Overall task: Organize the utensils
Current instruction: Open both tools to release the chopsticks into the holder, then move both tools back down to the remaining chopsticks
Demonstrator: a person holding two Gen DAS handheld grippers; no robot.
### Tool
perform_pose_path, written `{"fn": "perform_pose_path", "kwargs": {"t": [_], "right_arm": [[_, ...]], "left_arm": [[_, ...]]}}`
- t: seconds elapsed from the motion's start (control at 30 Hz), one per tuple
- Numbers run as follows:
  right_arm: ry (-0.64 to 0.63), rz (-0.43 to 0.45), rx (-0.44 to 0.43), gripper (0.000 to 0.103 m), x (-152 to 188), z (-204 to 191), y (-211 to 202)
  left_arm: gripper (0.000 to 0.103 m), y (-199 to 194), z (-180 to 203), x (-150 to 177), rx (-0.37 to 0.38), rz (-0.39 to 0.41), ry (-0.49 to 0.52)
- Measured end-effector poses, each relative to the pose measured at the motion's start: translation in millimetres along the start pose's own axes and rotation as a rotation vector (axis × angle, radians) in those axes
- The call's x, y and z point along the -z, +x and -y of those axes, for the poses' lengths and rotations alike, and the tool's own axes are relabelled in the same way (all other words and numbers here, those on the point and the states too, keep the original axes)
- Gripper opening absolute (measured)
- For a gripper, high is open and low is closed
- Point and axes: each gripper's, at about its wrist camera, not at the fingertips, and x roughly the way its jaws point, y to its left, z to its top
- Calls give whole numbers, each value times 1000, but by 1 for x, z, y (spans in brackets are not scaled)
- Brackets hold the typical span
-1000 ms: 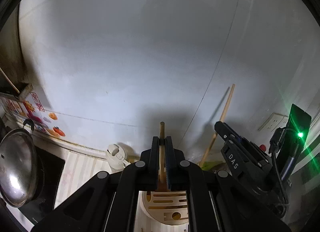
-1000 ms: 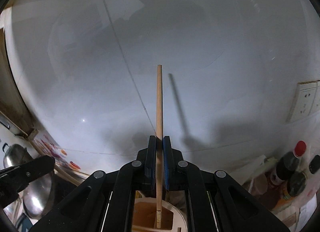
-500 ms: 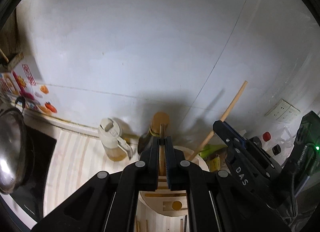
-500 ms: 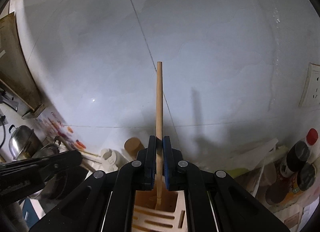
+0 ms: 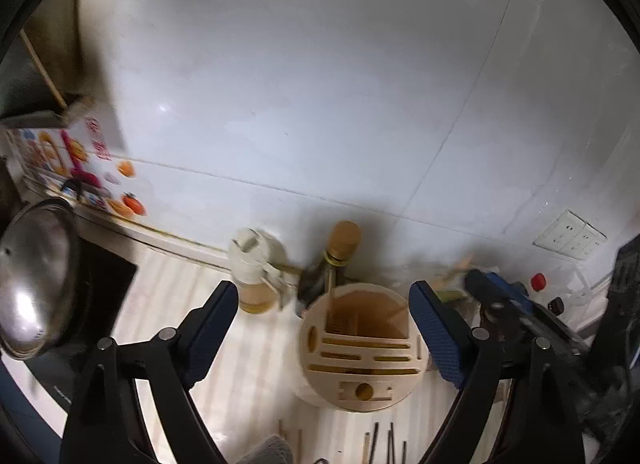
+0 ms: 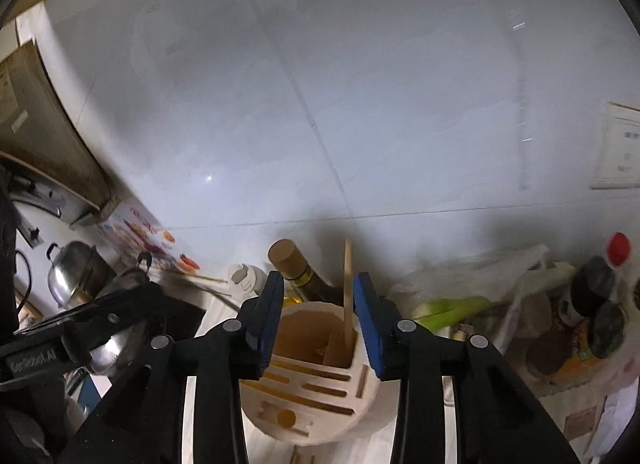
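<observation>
Both grippers are opening, nothing pinched: left gripper (image 5: 324, 328), right gripper (image 6: 319, 320). Chopstick (image 6: 348, 284) stands in holder (image 6: 312, 416), apparently leaning toward one o'clock. Withdraw straight back, avoiding the stick.

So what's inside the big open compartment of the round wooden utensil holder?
In the wooden holder, one wooden chopstick stands upright in the open compartment, leaning on its right wall. The compartment's bottom is hidden by its walls.

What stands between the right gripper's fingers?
In the right wrist view, the opening right gripper frames a chopstick standing in the holder, untouched by the fingers.
</observation>
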Motion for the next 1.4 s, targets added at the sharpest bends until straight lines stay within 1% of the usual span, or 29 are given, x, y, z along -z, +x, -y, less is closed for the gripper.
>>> {"fn": "perform_pose_path", "kwargs": {"t": [0.03, 0.07, 0.1, 0.13, 0.17, 0.23, 0.27, 0.3, 0.37, 0.43, 0.57, 0.63, 0.83, 0.9, 0.93, 0.97, 1.0, 1.07, 1.13, 1.17, 1.2, 1.23, 1.3, 1.33, 1.4], "right_arm": [[2, 3, 6, 48, 0, 1, -5], [6, 9, 21, 52, 2, 3, -14], [8, 13, 29, 55, 3, 4, -20], [7, 16, 44, 63, 5, 6, -27], [6, 14, 71, 68, 9, 9, -37], [12, 10, 80, 84, 17, 13, -46], [20, 5, 104, 88, 23, 19, -54], [22, 2, 113, 89, 29, 20, -56], [23, -16, 150, 98, 42, 23, -60], [29, -32, 163, 102, 57, 30, -64], [35, -92, 208, 102, 92, 42, -59], [39, -127, 223, 102, 110, 50, -55], [71, -293, 234, 101, 174, 79, -34], [100, -365, 234, 90, 198, 91, -26], [116, -403, 231, 69, 211, 98, -21], [126, -435, 233, 54, 222, 103, -16], [140, -464, 237, 51, 232, 108, -13], [177, -509, 229, 38, 252, 119, -7], [192, -530, 241, 36, 265, 127, -4], [203, -535, 247, 34, 271, 132, -4], [212, -542, 249, 28, 277, 135, -4], [219, -549, 255, 25, 282, 137, -3], [233, -558, 265, 23, 291, 142, -3], [234, -562, 277, 22, 296, 144, -3], [242, -568, 294, 22, 302, 145, -3]], "left_arm": [[89, -4, -2, 2, -11, 4, 0], [98, -8, -3, 4, -25, 12, 3], [103, -12, -5, 8, -37, 23, 5], [103, -15, -6, 13, -47, 34, 6], [103, -18, -8, 18, -64, 40, 6], [103, -21, -8, 30, -99, 43, 11], [103, -23, -7, 39, -126, 46, 17], [103, -23, -8, 45, -139, 46, 19], [103, -22, -8, 62, -161, 32, 22], [103, -18, -9, 76, -169, 11, 16], [103, -5, -13, 110, -187, -53, -2], [103, 2, -14, 128, -208, -86, -7], [103, 29, -28, 187, -265, -219, -14], [103, 40, -36, 209, -286, -274, -10], [103, 45, -40, 218, -289, -300, -12], [103, 52, -45, 230, -295, -333, -8], [103, 55, -47, 238, -299, -349, -2], [103, 66, -53, 255, -306, -388, 13], [97, 80, -58, 266, -292, -421, 23], [86, 86, -60, 271, -284, -440, 29], [76, 95, -62, 277, -270, -465, 34], [71, 102, -63, 281, -259, -488, 40], [48, 115, -62, 290, -232, -524, 56], [42, 121, -62, 293, -223, -538, 62], [37, 131, -60, 299, -200, -559, 74]]}}
